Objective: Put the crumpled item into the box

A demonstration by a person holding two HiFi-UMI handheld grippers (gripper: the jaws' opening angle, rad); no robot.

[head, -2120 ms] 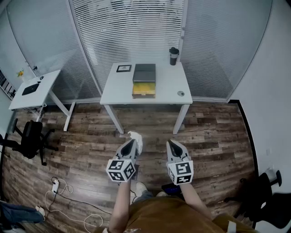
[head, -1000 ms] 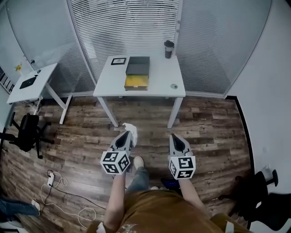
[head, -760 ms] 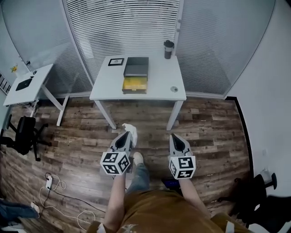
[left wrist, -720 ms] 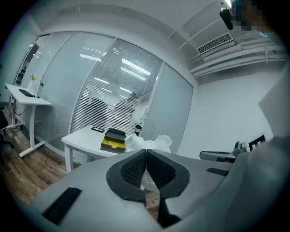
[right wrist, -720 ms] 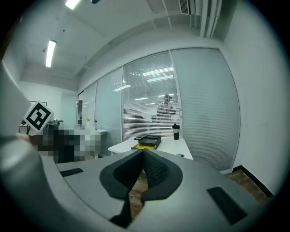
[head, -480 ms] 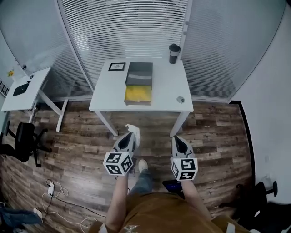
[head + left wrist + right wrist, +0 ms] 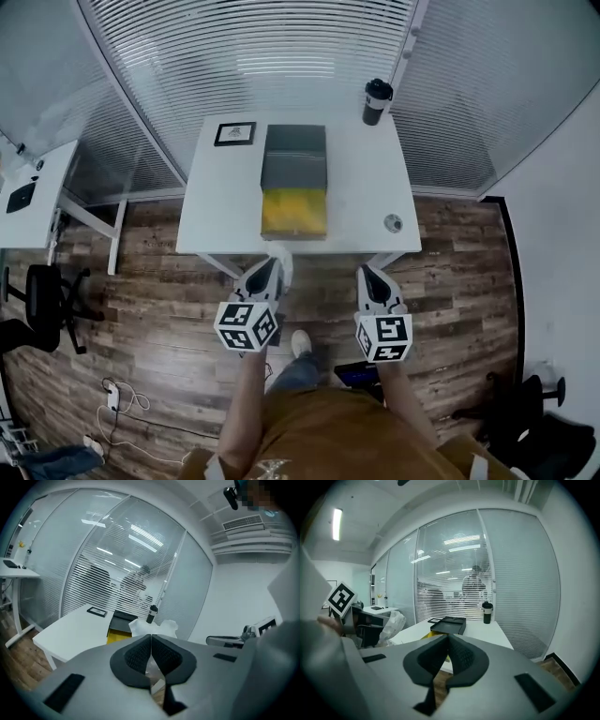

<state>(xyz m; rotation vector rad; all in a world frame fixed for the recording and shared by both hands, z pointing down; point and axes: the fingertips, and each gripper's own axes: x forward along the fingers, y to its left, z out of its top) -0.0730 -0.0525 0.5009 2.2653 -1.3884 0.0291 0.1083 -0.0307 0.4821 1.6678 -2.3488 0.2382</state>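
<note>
A crumpled white paper (image 7: 282, 262) is pinched in my left gripper (image 7: 273, 267), which is shut on it just short of the white table's (image 7: 225, 202) front edge. Beyond the jaws the paper (image 7: 152, 627) pokes up in the left gripper view. The box (image 7: 293, 211) lies open on the table, its inside yellow, with its dark lid (image 7: 294, 157) behind it. My right gripper (image 7: 367, 275) hangs beside the left one, shut with nothing in it. From the right gripper view the box (image 7: 449, 625) and the held paper (image 7: 393, 623) both show.
A black tumbler (image 7: 377, 101) stands at the table's back right, a framed picture (image 7: 233, 133) at its back left, a small round object (image 7: 393, 222) near the front right. Glass walls with blinds rise behind. A second desk (image 7: 23, 194) and an office chair (image 7: 42, 295) are at left.
The person has walked up to the table: it has grown and come closer, and both grippers' tips now reach its front edge. The left gripper still holds the paper.
</note>
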